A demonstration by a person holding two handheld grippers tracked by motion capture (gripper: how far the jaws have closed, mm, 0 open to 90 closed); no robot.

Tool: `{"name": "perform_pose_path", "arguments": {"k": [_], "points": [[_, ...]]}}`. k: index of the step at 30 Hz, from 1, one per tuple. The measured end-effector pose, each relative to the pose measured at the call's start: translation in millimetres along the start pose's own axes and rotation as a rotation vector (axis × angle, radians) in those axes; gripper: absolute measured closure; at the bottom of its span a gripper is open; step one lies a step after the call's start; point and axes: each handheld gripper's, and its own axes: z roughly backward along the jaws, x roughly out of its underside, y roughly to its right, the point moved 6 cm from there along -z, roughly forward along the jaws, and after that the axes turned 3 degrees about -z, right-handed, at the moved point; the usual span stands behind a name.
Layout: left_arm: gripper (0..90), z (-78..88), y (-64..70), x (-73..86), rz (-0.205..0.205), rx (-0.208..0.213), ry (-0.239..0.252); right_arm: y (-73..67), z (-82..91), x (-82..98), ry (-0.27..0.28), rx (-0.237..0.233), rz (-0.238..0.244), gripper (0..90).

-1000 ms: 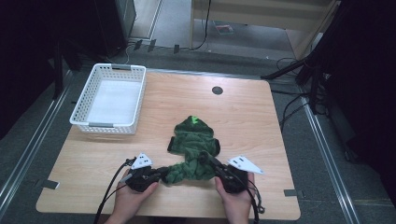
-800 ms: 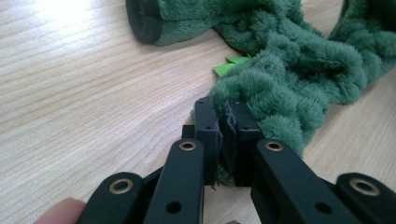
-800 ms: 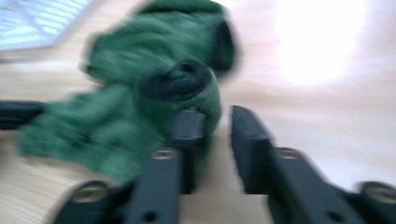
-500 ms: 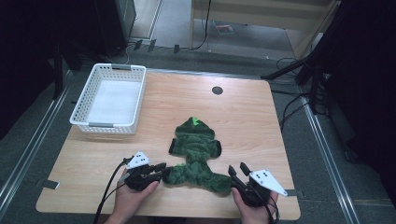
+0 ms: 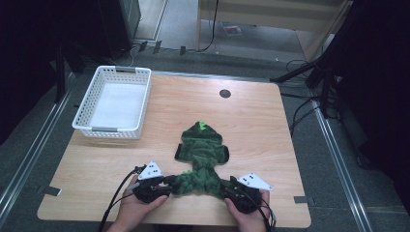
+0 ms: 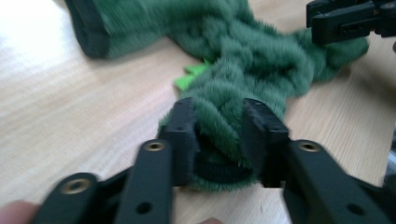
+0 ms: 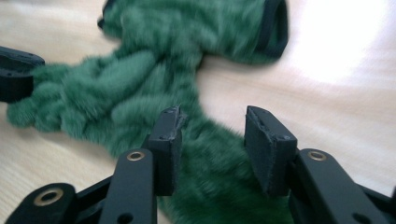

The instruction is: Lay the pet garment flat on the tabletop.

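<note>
Both claws half-open: left claw [image 6: 219, 135] straddles the fuzzy costume [image 5: 200, 159], right claw [image 7: 212, 140] too; a shallow pinch would just slip off the fur.

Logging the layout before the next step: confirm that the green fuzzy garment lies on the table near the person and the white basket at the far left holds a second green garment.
Not quite. The white basket at the far left is empty, as the high view shows. The green fuzzy garment does lie on the table near the person.
</note>
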Motion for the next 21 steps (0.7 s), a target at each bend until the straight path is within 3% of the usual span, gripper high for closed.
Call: {"name": "perform_pose_path", "arguments": {"k": [2, 6, 7, 8, 9, 12, 14, 16, 21], "points": [[54.3, 0.7, -2.7, -1.8, 0.019, -0.008, 0.015, -3.0, 2.2, -13.2, 0.032, -0.011, 0.017, 55.1], [53.8, -4.0, -3.5, 2.4, 0.021, 0.006, -0.014, -13.2, -8.9, -59.5, 0.099, -0.007, 0.05, 54.4], [54.1, -5.2, -3.4, 3.8, 0.021, 0.003, -0.019, -17.3, -17.8, -72.1, 0.097, -0.013, 0.066, 53.8], [54.6, -6.1, -2.9, 5.4, 0.023, 0.005, -0.024, -22.2, -42.7, -94.0, 0.072, -0.011, 0.073, 52.9], [54.6, -6.5, -2.6, 6.9, 0.024, 0.004, -0.029, -22.2, -42.7, -94.0, 0.072, -0.011, 0.073, 52.9], [55.8, -6.3, -2.3, 9.4, 0.022, -0.002, -0.034, -23.1, -82.1, -121.3, 0.05, 0.004, 0.052, 50.5], [56.3, -6.5, -2.5, 10.4, 0.031, 0.0, -0.035, -18.0, -104.7, -136.4, 0.039, 0.014, 0.004, 51.1], [56.4, -6.6, -3.0, 10.7, 0.037, -0.001, -0.031, -14.0, -127.3, -140.8, -0.015, 0.011, -0.039, 54.5], [58.1, -6.7, -3.8, 11.3, 0.035, -0.006, -0.037, -10.2, -165.5, -120.9, -0.145, 0.051, -0.059, 54.6]]}}
